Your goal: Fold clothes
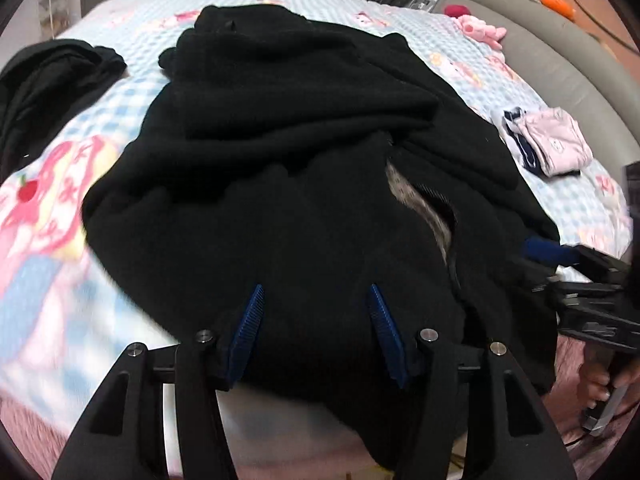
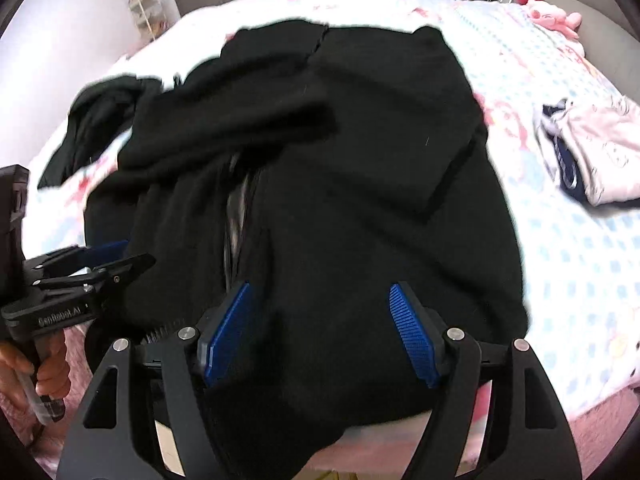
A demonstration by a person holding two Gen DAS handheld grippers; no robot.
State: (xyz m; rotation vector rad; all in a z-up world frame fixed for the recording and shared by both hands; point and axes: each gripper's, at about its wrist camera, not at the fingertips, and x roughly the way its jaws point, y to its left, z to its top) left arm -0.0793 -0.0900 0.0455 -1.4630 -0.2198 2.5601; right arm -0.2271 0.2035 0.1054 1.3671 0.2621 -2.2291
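Both tongs, left (image 1: 316, 300) and right (image 2: 320, 300), hang released over the black jacket's (image 1: 280, 184) near hem on the bed (image 1: 52, 240), probably ready to pinch it for folding.

- Black fleece jacket (image 1: 288, 168): one, spread over the middle of the bed, zip partly open.
- Smaller black garment (image 1: 52, 80): one, crumpled at 10 o'clock of the jacket.
- Folded pink and navy clothes (image 1: 544, 144): one small stack, at 3 o'clock.
- Pink plush toy (image 1: 480, 30): one, at 1 o'clock.
- Cartoon-print bedsheet (image 1: 52, 216): one.
- Handheld grippers: two, left gripper (image 1: 316, 300) and right gripper (image 2: 320, 300), each with two blue pads.
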